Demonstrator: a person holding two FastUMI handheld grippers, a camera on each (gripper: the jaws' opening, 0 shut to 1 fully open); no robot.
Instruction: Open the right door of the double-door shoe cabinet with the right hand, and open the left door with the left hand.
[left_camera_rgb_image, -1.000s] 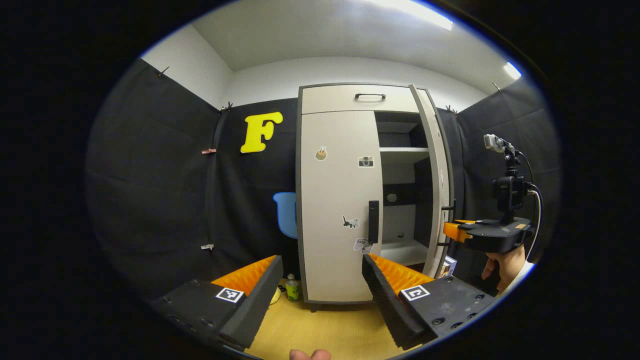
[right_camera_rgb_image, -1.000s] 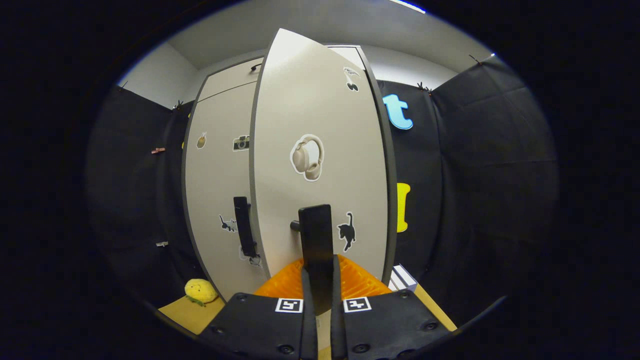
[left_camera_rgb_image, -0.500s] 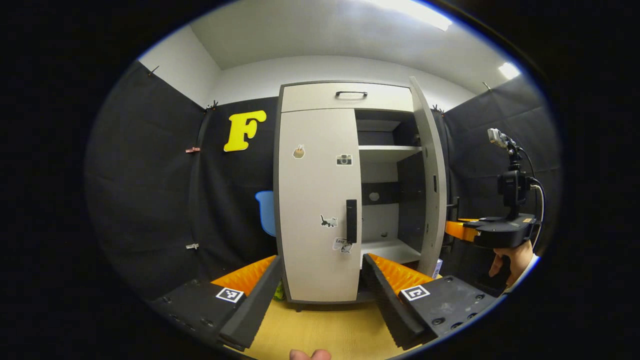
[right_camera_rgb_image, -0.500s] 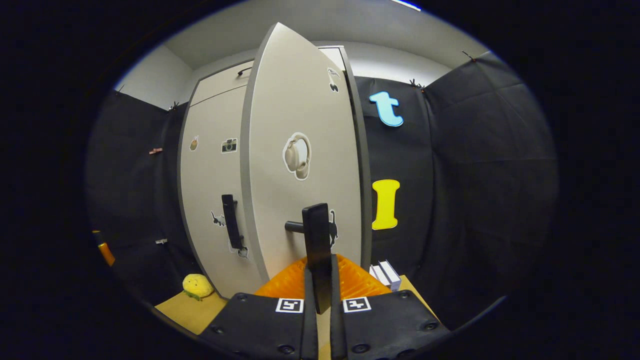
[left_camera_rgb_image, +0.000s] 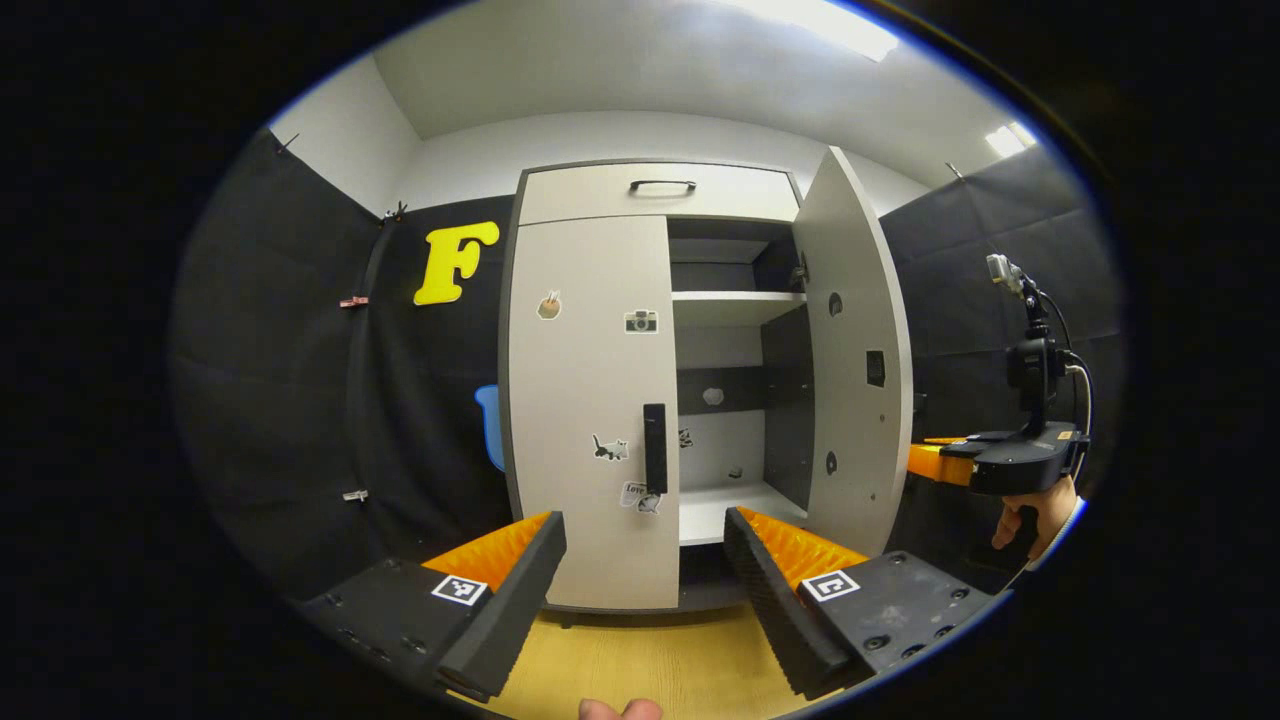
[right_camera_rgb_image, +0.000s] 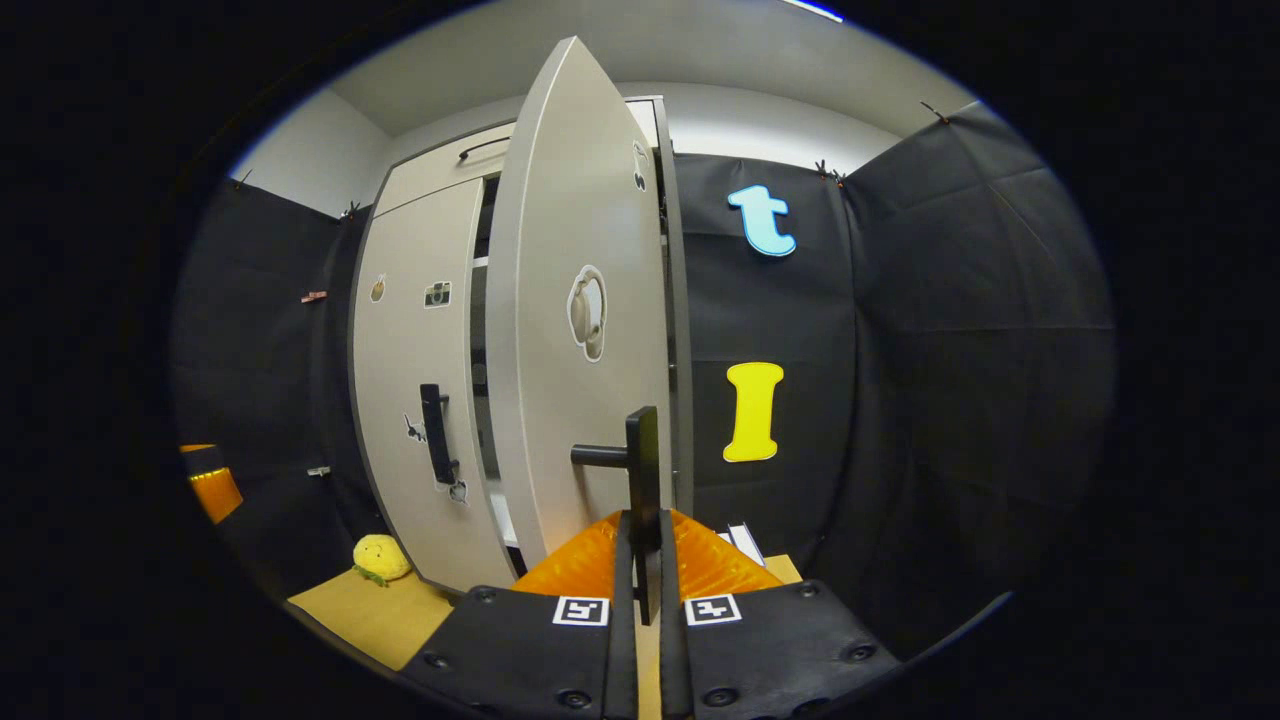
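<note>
Nearest you, the right gripper is pinched on the right door's handle: both fingers press the vertical black bar from either side, low on its length. Keep that pinch firm and let your wrist turn with the bar as the right door swings, so the pull follows the hinge arc rather than dragging straight back. The door stands well open, edge-on just ahead of the fingers; from the left gripper view its inner face angles away to the right of the left gripper, and the cabinet's shelves are exposed. It likely needs only a little more swing, so ease off before the hinge stop.

The left gripper hangs spread wide and empty, low and short of the cabinet. Straight ahead and beyond its fingertips is the left door, shut, with its handle a vertical black bar at the door's inner edge, slightly right of the midline between the fingers. Raise the open fingers to straddle that bar before closing.

Farther off, to the right of the left gripper, your hand holds the right gripper beyond the open door.
</note>
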